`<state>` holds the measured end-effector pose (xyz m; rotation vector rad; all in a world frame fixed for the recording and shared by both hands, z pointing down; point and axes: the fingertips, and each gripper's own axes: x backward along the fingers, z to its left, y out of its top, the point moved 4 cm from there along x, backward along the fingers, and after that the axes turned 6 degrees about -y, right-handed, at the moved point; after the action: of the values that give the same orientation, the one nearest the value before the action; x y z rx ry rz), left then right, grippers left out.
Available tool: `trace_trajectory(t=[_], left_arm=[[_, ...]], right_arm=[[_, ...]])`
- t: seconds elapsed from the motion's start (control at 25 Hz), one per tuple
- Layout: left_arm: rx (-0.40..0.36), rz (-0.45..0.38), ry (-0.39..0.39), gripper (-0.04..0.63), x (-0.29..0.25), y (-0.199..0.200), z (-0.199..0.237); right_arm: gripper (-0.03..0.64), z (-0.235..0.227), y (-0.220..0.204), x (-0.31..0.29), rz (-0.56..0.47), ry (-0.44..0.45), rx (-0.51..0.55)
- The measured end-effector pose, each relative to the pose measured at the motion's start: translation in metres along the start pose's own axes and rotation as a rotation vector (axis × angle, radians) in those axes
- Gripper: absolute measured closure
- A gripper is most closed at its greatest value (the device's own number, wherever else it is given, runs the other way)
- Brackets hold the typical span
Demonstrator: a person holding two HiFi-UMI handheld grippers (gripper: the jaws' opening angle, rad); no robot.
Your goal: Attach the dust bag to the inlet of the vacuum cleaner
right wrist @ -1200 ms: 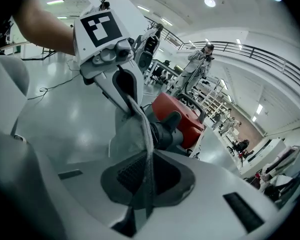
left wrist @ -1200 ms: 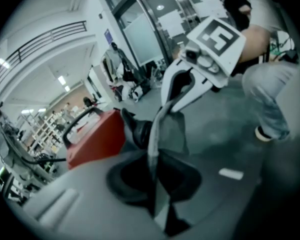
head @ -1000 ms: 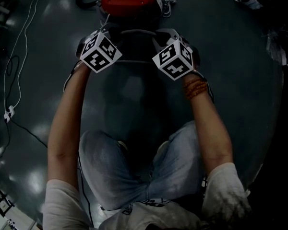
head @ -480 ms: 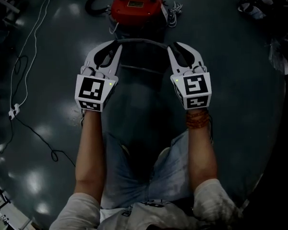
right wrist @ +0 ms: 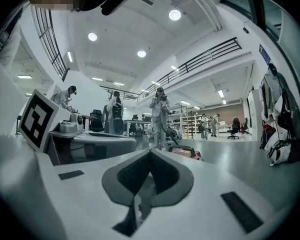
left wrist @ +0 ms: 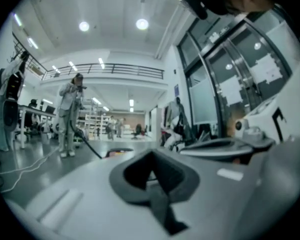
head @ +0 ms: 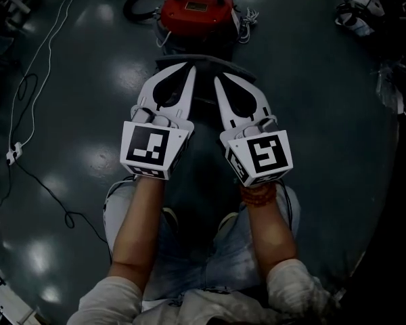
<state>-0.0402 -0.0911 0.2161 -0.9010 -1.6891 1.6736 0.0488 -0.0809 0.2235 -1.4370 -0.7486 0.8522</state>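
Both jaws are pressed together with nothing between them. The left gripper (head: pixel 189 68) and right gripper (head: pixel 217 80) sit side by side at centre frame in the head view, tips pointing toward the top of the frame. Each gripper's own view confirms it: left gripper (left wrist: pixel 152 153) tips are touching and empty, and so are the right gripper's (right wrist: pixel 150 153).

The red vacuum cleaner (head: pixel 197 5) is at top centre of the head view, on the floor (head: pixel 325 114), with its hose (head: pixel 137 4) curling off its upper left. It also shows as a small reddish patch just past my tips in both gripper views. I can't make out the inlet from here.

The dust bag (head: pixel 204 107) looks to be the dark grey shape lying below my jaws, between the vacuum cleaner and the knees. It's dim, so the outline is uncertain.

Handling, my judgement:
- The bag is light, soft and floppy, and the body will sag and fold if pinched.
- The stiffer collar or rim at the end nearest the vacuum cleaner is the place to take it.
- One jaw on each side of that rim keeps the opening square to the inlet.
- The fabric isn't fragile or slippery, but a grip on cloth alone gives no control of the mouth.
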Motion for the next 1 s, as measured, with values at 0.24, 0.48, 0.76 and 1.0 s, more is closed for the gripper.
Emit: trace_trajectory(t=[0.24,0.48,0.76,1.0], left_arm=[[0.011,0.018,0.009,0.592,0.0000,-0.0073,0.0060],[0.005,0.030,0.015,0.592,-0.0016,-0.0114,0.0072],[0.011,0.033,0.016,0.592,-0.0029,-0.0118,0.0058],[0.007,0.033,0.014,0.592,-0.0018,-0.0113,0.0047]], right_arm=[[0.607,-0.0001,-0.0038,-0.0032,0.008,-0.015,0.000],[0.607,-0.0009,-0.0019,-0.0077,-0.001,-0.012,-0.011],[0.607,-0.0018,-0.0009,-0.0078,-0.005,-0.009,-0.016],[0.607,0.0016,0.0013,-0.0063,-0.009,-0.004,-0.017]])
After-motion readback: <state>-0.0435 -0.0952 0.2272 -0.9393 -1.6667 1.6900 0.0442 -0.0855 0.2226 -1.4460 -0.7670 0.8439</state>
